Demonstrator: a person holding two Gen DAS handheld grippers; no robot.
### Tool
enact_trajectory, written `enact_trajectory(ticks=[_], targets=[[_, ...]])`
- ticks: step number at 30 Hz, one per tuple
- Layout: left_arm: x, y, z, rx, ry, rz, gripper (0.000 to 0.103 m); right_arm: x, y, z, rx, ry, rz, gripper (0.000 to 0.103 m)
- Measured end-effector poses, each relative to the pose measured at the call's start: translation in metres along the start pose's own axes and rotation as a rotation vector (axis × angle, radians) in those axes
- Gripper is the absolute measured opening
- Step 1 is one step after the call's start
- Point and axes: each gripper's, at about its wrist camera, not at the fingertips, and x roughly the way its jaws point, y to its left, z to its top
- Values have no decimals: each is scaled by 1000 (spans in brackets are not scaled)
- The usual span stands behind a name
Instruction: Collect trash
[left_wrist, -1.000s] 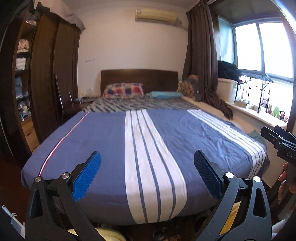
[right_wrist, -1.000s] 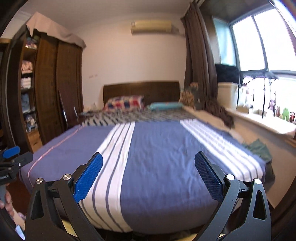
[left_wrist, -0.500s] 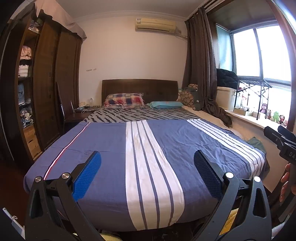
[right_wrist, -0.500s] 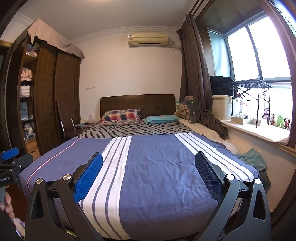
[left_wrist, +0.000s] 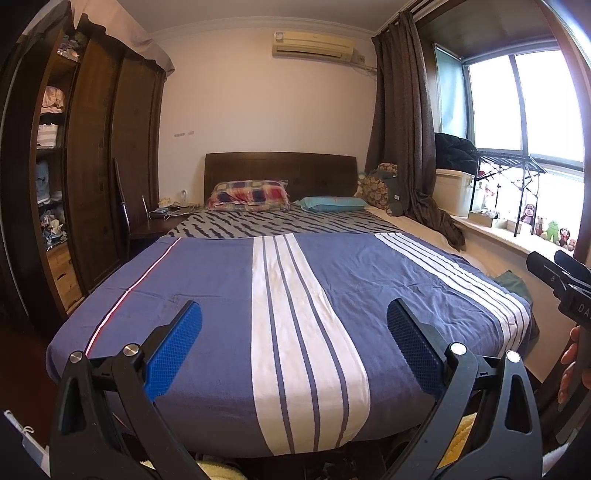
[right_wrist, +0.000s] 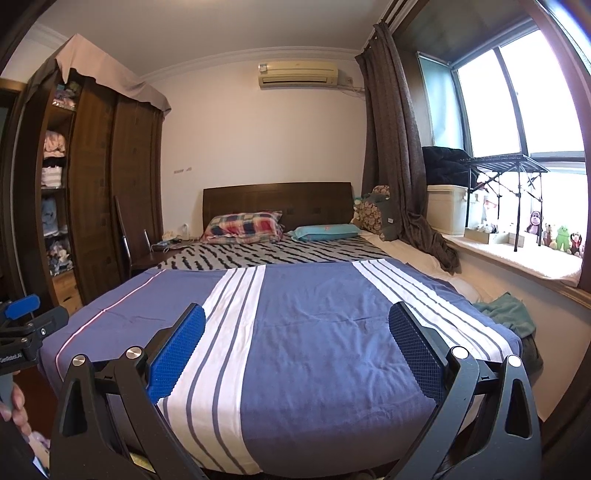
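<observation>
- While no trash is identifiable in either view, the likeliest spot is the clutter under the foot of the bed (left_wrist: 221, 295), low and blurred, below both claws.
- Left claw (left_wrist: 293, 321): fingers spread wide, nothing between them, aimed down the bedspread's white stripes.
- Right claw (right_wrist: 297, 325): fingers likewise wide apart, empty, beside the left claw.
- Green cloth (right_wrist: 506, 308) lies at the bed's window-side corner, nearer the right claw; whether it's trash, can't tell.
- Judgement: neither arm favoured; next move needs a downward tilt to search.

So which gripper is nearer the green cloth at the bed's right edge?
Right. The right gripper is toward the bed's right side, where the green cloth lies; the left gripper is farther left.
</observation>
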Motion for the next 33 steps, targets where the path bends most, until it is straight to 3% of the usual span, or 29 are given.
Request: enact_trajectory(ticks=[33], targets=[[2,-1,-4,5,2,10,95,3,3,-2,6,8,9,100]])
